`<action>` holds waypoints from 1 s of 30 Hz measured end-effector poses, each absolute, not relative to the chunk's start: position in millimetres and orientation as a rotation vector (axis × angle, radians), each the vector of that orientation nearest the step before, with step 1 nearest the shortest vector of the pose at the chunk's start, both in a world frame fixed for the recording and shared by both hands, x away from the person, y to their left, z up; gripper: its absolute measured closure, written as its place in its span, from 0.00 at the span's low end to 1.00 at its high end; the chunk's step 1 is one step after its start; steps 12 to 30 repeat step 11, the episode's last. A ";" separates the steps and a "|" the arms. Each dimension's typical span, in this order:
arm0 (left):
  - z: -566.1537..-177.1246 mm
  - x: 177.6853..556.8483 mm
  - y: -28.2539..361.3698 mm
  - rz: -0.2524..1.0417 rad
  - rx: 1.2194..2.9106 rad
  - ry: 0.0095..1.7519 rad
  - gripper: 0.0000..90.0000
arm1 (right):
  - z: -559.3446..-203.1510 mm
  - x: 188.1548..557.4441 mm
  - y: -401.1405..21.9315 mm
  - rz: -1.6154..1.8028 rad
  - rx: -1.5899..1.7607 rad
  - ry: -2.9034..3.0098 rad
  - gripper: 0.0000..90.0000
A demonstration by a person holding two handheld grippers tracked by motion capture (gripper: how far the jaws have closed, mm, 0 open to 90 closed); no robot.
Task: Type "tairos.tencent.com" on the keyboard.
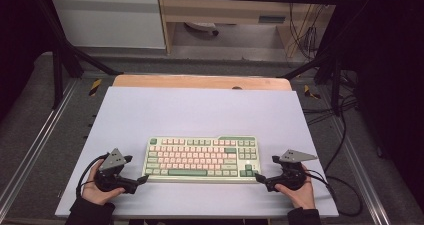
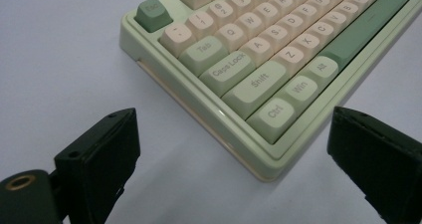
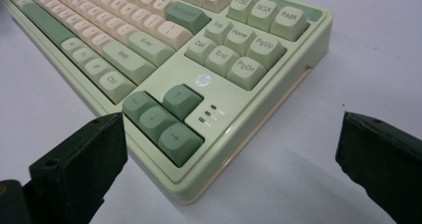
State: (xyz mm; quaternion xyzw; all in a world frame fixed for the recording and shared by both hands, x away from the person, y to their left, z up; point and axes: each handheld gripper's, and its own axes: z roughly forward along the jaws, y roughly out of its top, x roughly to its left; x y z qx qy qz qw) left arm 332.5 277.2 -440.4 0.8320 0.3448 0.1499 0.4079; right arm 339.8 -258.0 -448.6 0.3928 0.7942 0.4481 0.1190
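A pale green keyboard [image 1: 200, 157] with cream and dark green keys lies flat near the front of the white tabletop [image 1: 200, 110]. My left gripper [image 1: 137, 168] sits at its left end, open. In the left gripper view the keyboard's near left corner [image 2: 259, 159] lies between the two black jaws of the left gripper [image 2: 234, 117], untouched by either. My right gripper [image 1: 265, 167] is at the keyboard's right end, also open. In the right gripper view the corner with the arrow keys [image 3: 164, 119] lies between the spread jaws of the right gripper [image 3: 232, 119], with no contact.
A wooden strip [image 1: 200, 81] borders the white top at the back. Black frame bars [image 1: 60, 60] and cables [image 1: 345, 135] run beside the table. Cabinets [image 1: 107, 20] stand beyond. Bare white surface lies behind the keyboard.
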 end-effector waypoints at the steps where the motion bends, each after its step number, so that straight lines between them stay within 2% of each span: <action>1: -440.4 332.3 278.3 0.373 2.092 0.869 0.07 | -449.3 339.5 -258.9 1.301 1.157 2.327 0.00; 30: -444.3 331.3 280.9 0.379 2.100 0.871 0.07 | -449.7 337.1 -262.0 1.299 1.168 2.312 0.00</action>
